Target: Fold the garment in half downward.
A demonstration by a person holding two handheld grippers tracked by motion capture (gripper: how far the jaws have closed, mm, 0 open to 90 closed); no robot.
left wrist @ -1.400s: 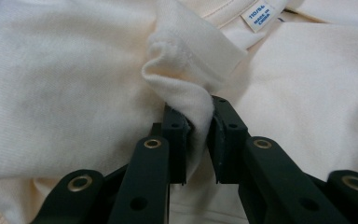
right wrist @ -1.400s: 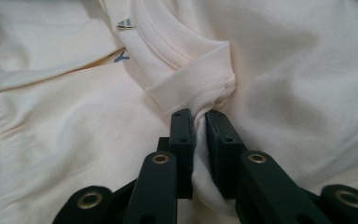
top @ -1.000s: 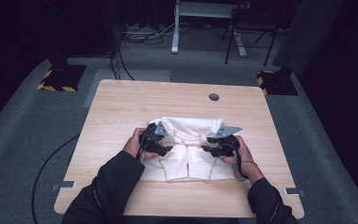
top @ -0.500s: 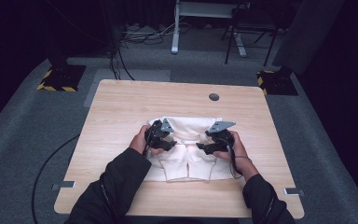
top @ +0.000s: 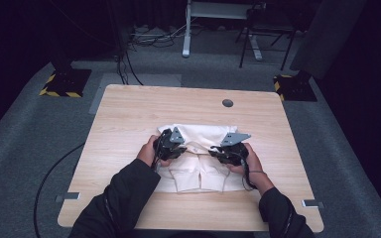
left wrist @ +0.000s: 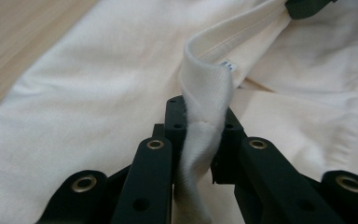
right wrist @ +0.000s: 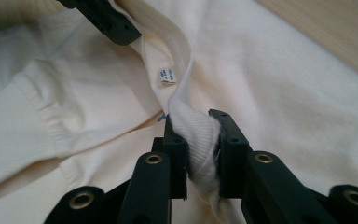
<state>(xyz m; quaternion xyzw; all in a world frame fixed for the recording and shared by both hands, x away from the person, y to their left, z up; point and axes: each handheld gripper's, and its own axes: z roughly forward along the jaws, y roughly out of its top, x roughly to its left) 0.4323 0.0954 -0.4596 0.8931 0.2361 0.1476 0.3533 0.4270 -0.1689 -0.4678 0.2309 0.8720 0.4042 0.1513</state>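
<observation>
High view: a cream sweatshirt (top: 198, 158) lies folded on the wooden tabletop (top: 129, 114), slightly nearer the near edge than the far one and about midway between left and right. The person's two forearms in dark sleeves come in from the near side, one hand on each tool. The left gripper (top: 174, 148) sits on the garment's left half, the right gripper (top: 217, 151) on its right half, the two near each other with the ribbed neckband (top: 194, 148) running between them. Two ribbed cuffs (top: 191, 174) lie side by side on the near part of the cloth.

Left gripper view: the left gripper (left wrist: 199, 126) has its jaws clamped on a bunched fold of the neckband (left wrist: 205, 88); they have just been closing, and the ribbed fabric is squeezed between the pads. A small white label (left wrist: 228, 66) shows on the band just beyond the grip, and the tip of the other tool is at the far right corner, on the same band.

Right gripper view: the right gripper (right wrist: 196, 140) has likewise just been closing, and its jaws pinch a thick wad of the neckband (right wrist: 193, 130). The label (right wrist: 168, 74) hangs just beyond, and a cuff (right wrist: 42, 107) lies to the left.
</observation>
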